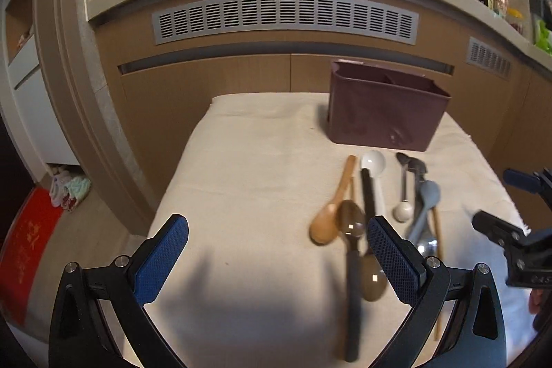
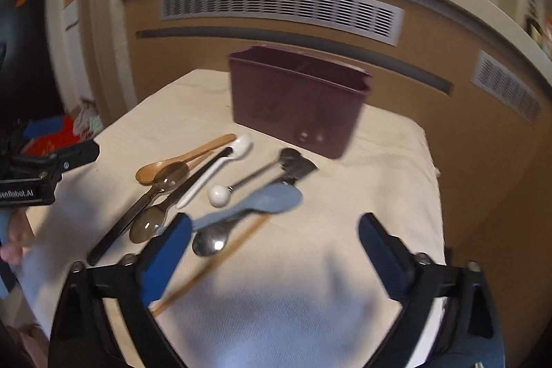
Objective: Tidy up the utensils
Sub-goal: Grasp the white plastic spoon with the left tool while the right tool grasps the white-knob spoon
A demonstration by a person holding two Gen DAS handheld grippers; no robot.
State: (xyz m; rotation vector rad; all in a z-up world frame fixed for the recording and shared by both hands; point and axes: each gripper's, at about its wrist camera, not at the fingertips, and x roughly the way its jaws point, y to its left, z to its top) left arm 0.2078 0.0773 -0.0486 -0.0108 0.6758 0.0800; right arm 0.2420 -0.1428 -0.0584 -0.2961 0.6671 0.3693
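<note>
Surface: cream cloth-covered table (image 1: 248, 161), brown cabinets behind.
Count: one maroon plastic utensil bin (image 1: 383, 112) ahead of both grippers.
Left gripper (image 1: 277, 259): spread apart, empty.
Right gripper (image 2: 276, 250): spread apart, empty.

A table under a cream cloth (image 1: 248, 161) carries a maroon caddy (image 1: 384, 112) at one o'clock in the left view. Just below it lies a cluster: wooden spoon (image 1: 333, 209), white spoon (image 1: 372, 166), blue spoon (image 2: 262, 202), chopstick (image 2: 214, 264).
</note>
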